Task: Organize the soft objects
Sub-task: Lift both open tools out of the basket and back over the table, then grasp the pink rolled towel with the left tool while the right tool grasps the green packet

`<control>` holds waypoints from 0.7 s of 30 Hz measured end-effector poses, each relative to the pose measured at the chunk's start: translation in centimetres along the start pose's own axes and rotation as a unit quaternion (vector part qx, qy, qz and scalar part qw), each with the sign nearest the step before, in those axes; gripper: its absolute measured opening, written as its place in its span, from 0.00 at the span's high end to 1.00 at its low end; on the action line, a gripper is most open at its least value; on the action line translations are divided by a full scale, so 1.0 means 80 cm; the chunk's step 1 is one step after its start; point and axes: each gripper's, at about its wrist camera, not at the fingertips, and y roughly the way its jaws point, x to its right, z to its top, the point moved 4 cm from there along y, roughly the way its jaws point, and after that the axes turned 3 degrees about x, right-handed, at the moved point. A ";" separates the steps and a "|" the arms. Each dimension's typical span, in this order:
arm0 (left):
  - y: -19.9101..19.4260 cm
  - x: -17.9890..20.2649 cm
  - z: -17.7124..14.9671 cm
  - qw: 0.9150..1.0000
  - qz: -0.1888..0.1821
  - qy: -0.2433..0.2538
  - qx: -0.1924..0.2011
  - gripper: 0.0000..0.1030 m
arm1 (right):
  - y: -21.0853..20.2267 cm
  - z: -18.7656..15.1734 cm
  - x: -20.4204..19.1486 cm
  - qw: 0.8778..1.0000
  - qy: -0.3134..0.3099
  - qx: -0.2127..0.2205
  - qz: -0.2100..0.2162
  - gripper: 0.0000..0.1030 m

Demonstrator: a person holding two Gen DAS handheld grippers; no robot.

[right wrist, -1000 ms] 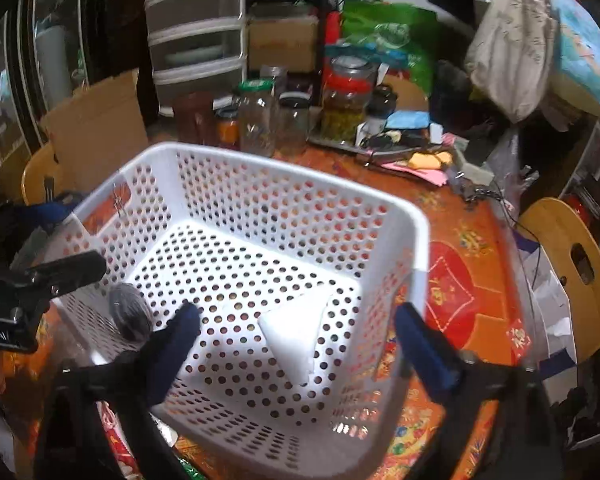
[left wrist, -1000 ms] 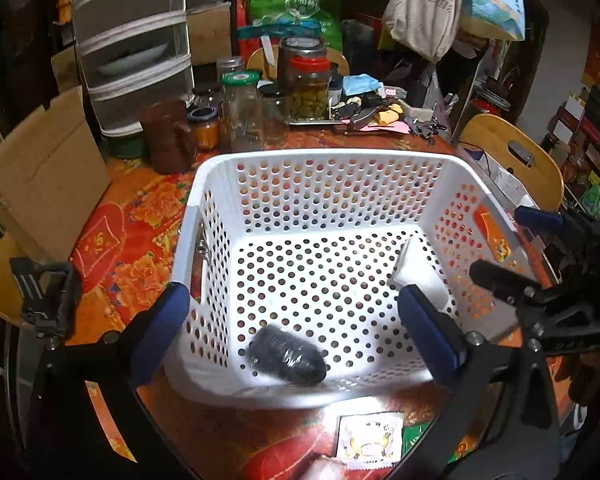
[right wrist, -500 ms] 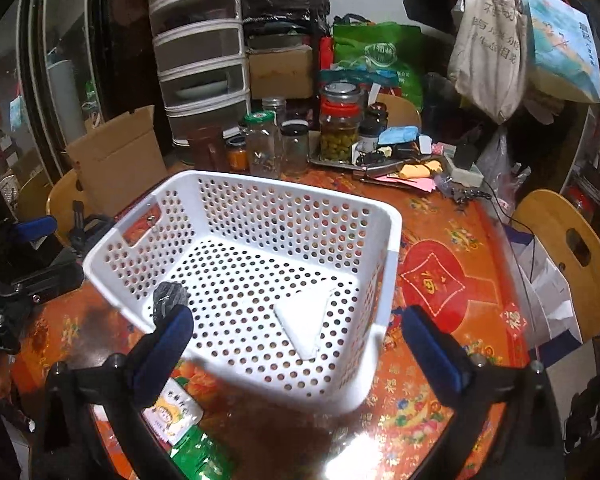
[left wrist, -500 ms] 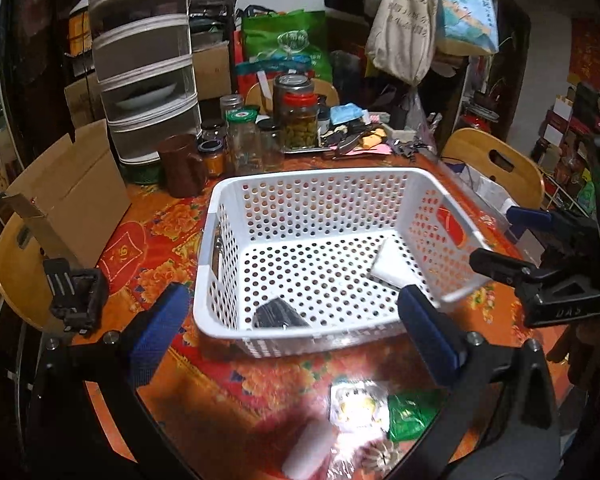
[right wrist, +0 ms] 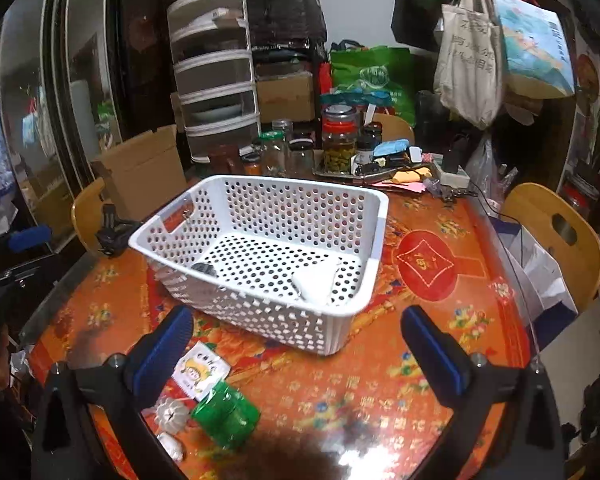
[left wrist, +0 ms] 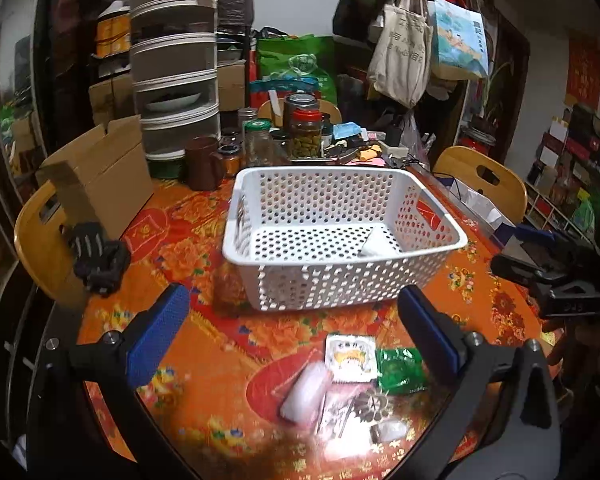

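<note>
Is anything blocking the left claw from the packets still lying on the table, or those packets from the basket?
Nothing visible. The left claw hangs open over the white packet and green packet. Only bare tablecloth lies between them and the basket's near wall, which they must clear.

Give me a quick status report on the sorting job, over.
Left tool open, empty; right tool open, empty. White basket holds a white pouch and a dark item. Green packet and other packets lie in front. Nothing in the way.
</note>
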 end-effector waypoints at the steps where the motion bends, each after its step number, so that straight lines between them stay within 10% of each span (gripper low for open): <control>1: -0.004 -0.005 -0.009 1.000 0.000 -0.006 0.000 0.00 | -0.006 -0.008 -0.002 1.000 0.000 0.003 0.000 0.00; 21: 0.089 -0.036 -0.166 0.996 0.000 -0.049 -0.078 0.01 | 0.052 -0.166 -0.053 0.996 0.017 -0.070 0.047 0.06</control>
